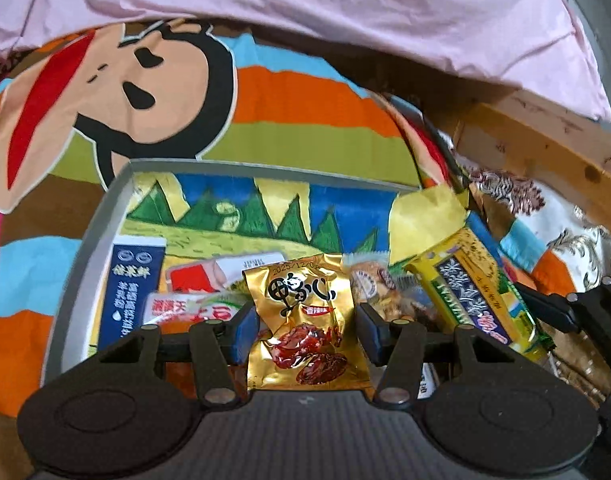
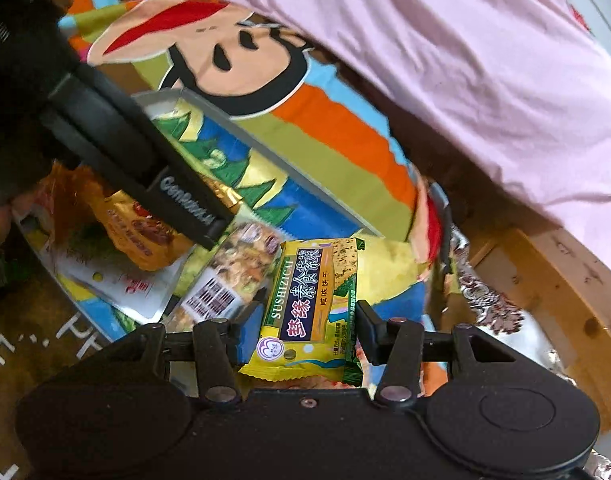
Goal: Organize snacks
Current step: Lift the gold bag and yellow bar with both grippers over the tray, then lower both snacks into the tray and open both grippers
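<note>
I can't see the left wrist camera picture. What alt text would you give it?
A gold snack packet is held between the fingers of the left gripper, over a grey-rimmed tray with a painted landscape, holding more snacks. A yellow-green biscuit packet is at right, held by the right gripper; behind lie a cartoon monkey blanket and pink cloth.
</note>
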The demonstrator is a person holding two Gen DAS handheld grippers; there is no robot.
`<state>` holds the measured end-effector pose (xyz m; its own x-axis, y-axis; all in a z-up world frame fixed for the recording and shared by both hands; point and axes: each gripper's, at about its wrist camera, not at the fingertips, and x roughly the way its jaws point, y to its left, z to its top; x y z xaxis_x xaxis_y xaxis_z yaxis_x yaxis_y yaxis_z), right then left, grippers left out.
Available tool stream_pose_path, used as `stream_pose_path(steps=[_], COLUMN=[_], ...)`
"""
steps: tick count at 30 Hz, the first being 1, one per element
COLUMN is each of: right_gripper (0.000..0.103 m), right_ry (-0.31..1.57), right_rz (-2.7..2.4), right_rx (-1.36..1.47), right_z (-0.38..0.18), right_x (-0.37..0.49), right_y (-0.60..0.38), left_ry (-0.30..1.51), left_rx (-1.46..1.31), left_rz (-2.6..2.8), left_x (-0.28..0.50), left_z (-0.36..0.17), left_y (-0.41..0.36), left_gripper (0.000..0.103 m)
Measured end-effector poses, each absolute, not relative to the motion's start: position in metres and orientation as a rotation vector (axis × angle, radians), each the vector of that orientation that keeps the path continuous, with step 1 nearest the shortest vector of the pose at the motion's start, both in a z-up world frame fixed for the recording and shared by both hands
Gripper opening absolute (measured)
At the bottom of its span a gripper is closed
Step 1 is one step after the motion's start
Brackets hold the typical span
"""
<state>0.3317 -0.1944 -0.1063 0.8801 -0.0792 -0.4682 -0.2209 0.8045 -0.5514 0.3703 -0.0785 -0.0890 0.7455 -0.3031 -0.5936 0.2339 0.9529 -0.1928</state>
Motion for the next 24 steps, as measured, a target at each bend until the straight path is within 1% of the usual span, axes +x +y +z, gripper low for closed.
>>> stream_pose_path(steps=[2, 3, 4, 5, 6, 7, 9, 10, 13, 18, 21, 24], right_gripper=[0.052, 0.055, 0.061, 0.065, 0.073, 0.079, 0.081, 0.084, 0.087, 0.093, 0.098, 0.100], right_ry=[0.502, 0.506, 0.510, 0.508, 0.504, 0.498, 0.482, 0.476, 0.459, 0.400, 0.355, 0.310], right_rz=[0.074, 0.073, 0.073, 0.068, 0.064, 0.061, 0.052, 0.052, 0.054, 0.028, -0.003, -0.036], right_rx=[-0.646, -0.646, -0.642, -0.634, -0.627, -0.625, -0.625, -0.623, -0.617, -0.605, -0.578, -0.534], right_z=[-0.111, -0.112, -0.113, -0.113, -0.112, -0.112, -0.110, -0.109, -0.104, -0.087, -0.072, -0.056], right_x=[0.334, 0.335, 0.336, 0.336, 0.336, 0.335, 0.333, 0.331, 0.326, 0.313, 0.301, 0.288], right_y=[-0.193, -0.192, -0.193, -0.193, -0.194, -0.195, -0.197, -0.197, -0.199, -0.201, -0.206, -0.214], left_ry=[0.681, 0.687, 0.693, 0.698, 0.704, 0.708, 0.710, 0.711, 0.706, 0.694, 0.666, 0.629], left_rx=[-0.107, -0.111, -0.116, -0.117, -0.117, -0.116, -0.115, -0.120, -0.143, -0.155, -0.170, -0.189], left_rz=[-0.292, -0.292, -0.295, -0.300, -0.302, -0.301, -0.293, -0.293, -0.297, -0.295, -0.292, -0.281], left_x=[0.373, 0.374, 0.374, 0.375, 0.375, 0.375, 0.375, 0.375, 0.373, 0.367, 0.357, 0.347], left_z=[-0.093, -0.094, -0.095, -0.095, -0.096, -0.096, -0.096, -0.096, -0.093, -0.084, -0.074, -0.062], left_y=[-0.079, -0.079, -0.079, -0.079, -0.079, -0.079, -0.078, -0.077, -0.074, -0.071, -0.067, -0.061], left_gripper=[0.057, 0.057, 0.058, 0.058, 0.058, 0.059, 0.061, 0.065, 0.073, 0.078, 0.082, 0.087])
